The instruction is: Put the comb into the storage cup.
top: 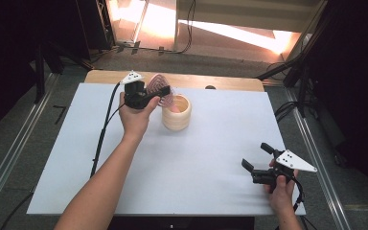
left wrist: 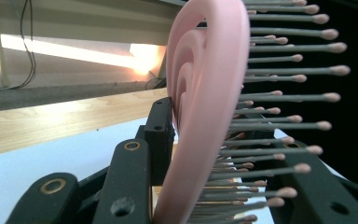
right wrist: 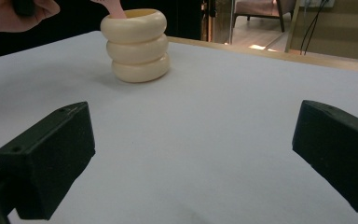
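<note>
1. Surface: white sheet [top: 211,158] laid over a wooden table [top: 230,82]; dark surroundings, with a lit floor behind.
2. Writing: no brand, label or lettering can be read on any item.
3. Cup [top: 176,112]: cream, built of three stacked rings, upright on the far middle of the sheet. The right gripper view shows its ringed side [right wrist: 139,45]; the high view shows its open top.
4. Hairbrush [top: 162,91]: pink, with an open looped head. It is pinched by the left gripper [top: 149,93], tilted just above the cup's rim, its lower end dipping into the cup. The left gripper view shows the pink frame [left wrist: 205,107] and rows of round-tipped bristles pressed between the black jaws.
5. Right gripper [top: 256,163]: jaws spread wide with nothing between them, held low over the near right corner of the sheet, well apart from the cup.
</note>
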{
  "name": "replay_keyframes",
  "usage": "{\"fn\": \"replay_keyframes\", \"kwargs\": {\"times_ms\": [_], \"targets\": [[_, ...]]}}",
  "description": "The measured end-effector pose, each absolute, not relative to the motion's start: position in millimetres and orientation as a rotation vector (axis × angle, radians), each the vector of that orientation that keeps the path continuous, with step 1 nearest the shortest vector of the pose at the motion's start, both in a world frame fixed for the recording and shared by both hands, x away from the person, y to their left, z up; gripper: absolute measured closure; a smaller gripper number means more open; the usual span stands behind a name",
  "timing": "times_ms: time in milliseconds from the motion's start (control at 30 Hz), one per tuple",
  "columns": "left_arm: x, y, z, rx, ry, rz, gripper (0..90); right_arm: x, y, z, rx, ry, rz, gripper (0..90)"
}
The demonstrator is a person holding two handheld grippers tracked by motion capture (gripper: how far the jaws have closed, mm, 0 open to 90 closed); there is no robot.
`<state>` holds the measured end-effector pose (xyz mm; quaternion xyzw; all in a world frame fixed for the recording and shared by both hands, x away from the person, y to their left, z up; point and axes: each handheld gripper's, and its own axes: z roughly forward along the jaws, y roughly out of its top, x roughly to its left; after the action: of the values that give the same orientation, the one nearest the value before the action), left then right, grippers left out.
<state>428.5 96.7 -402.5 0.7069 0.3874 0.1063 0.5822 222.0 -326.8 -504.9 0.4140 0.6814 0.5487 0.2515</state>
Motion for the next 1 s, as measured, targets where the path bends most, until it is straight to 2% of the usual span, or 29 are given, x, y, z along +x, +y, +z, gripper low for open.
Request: {"fn": "replay_keyframes", "kwargs": {"times_ms": [733,800,867,900,967,1000], "targets": [[430,89,-413,1.710,0.907,0.277,61.8,222,-327,-505,1.126,1.856,1.490,0.0],[428,88,-412,1.719,0.899,0.301,58.3,222,-327,-505,1.127,1.856,1.491,0.0],[428,88,-412,1.719,0.891,0.293,51.7,222,-327,-505,1.125,1.856,1.491,0.0],[428,88,-412,1.716,0.888,0.288,45.1,222,-327,-505,1.126,1.856,1.490,0.0],[428,90,-411,1.711,0.886,0.273,42.8,222,-327,-505,1.126,1.856,1.490,0.0],[429,91,-411,1.707,0.877,0.257,37.1,222,-326,-505,1.124,1.857,1.489,0.0]]}}
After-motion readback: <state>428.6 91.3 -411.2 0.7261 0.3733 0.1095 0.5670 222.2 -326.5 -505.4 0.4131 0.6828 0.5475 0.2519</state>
